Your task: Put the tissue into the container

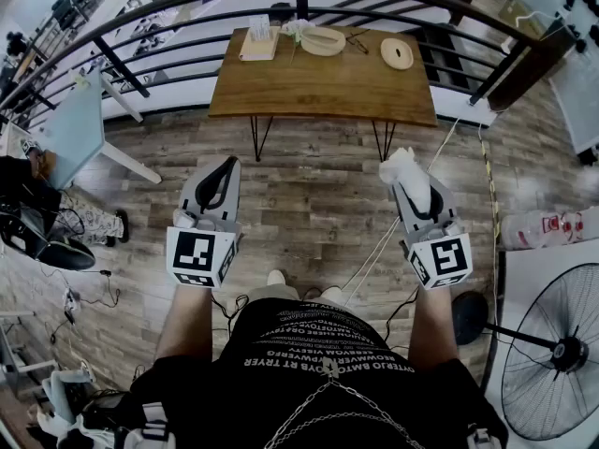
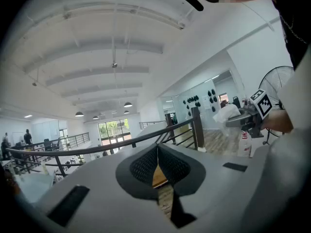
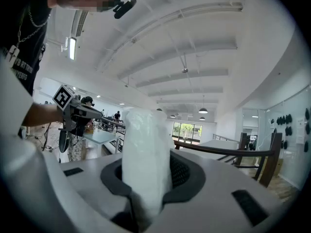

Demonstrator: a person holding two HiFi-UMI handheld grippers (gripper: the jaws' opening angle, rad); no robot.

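Tissue (image 3: 145, 154) being held clamped upright in right gripper (image 3: 146, 178), well short of table (image 1: 281, 92), likely for carrying toward container (image 1: 323, 41) there; keeping left gripper (image 2: 156, 164) closed, empty, aside.

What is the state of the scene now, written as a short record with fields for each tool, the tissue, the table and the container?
left tool: shut, nothing between the jaws
right tool: shut on the tissue
tissue: white, standing out beyond the right tool's jaws
table: wooden, ahead of both tools and apart from them
container: pale, oval, on the far part of the table; the tissue is not yet in it
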